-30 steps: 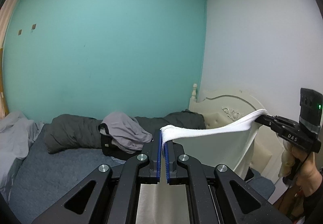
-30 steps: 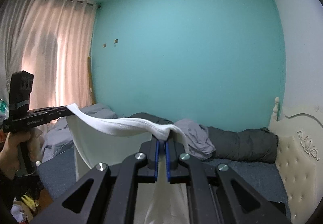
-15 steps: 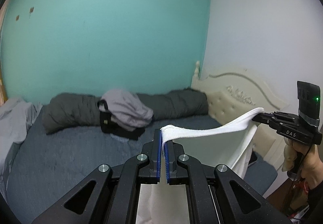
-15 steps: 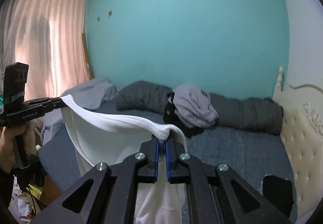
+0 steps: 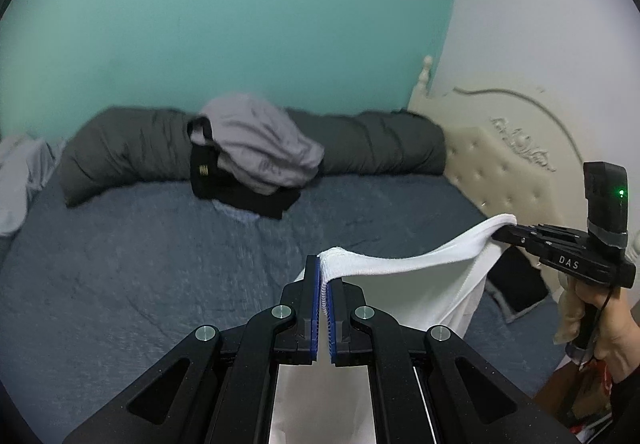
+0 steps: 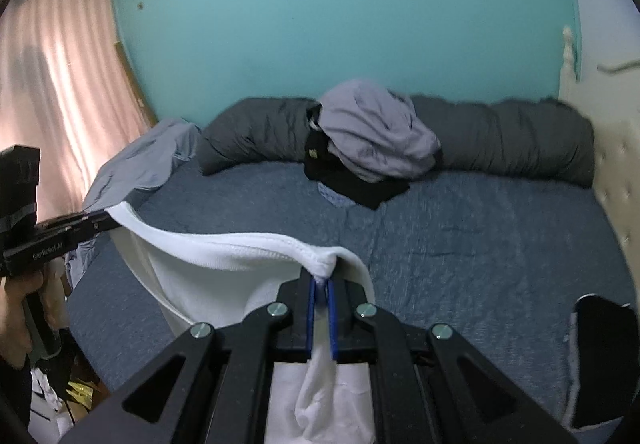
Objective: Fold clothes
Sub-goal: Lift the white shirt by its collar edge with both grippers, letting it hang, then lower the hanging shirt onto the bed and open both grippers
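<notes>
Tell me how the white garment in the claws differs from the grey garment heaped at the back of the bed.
The white garment hangs in the air, stretched between the left claw and right claw; the grey garment lies on the bed, untouched. The white one is spread out by its top edge; the grey one is crumpled on dark clothes. Neither is folded yet.

open blue bedspread (image 5: 140, 276) ahead, clothes pile (image 5: 256, 160) and dark bolster (image 6: 516, 146) beyond
</notes>
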The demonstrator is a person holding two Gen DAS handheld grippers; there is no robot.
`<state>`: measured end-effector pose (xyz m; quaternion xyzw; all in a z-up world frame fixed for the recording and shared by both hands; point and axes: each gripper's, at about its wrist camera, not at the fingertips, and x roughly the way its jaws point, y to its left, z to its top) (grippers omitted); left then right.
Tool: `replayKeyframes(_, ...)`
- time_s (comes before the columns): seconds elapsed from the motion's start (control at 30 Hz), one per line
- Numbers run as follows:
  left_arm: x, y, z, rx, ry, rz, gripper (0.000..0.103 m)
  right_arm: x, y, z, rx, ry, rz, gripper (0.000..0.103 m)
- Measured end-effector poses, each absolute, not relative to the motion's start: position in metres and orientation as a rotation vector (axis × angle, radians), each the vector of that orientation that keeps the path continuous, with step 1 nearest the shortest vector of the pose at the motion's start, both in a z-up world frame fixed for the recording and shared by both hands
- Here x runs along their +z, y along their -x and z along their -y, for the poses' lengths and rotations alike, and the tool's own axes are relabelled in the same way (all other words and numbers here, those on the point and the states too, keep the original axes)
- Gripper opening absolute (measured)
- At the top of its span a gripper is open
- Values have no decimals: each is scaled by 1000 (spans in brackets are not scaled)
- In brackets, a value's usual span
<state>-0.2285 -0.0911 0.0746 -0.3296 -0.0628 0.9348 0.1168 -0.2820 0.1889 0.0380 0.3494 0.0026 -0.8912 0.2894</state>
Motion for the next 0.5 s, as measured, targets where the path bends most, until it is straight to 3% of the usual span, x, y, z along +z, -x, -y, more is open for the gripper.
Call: replayKeyframes(0.5,-111,417,101,2636,1288,288,3,-124,448,-167,-2323,-1204,53,5)
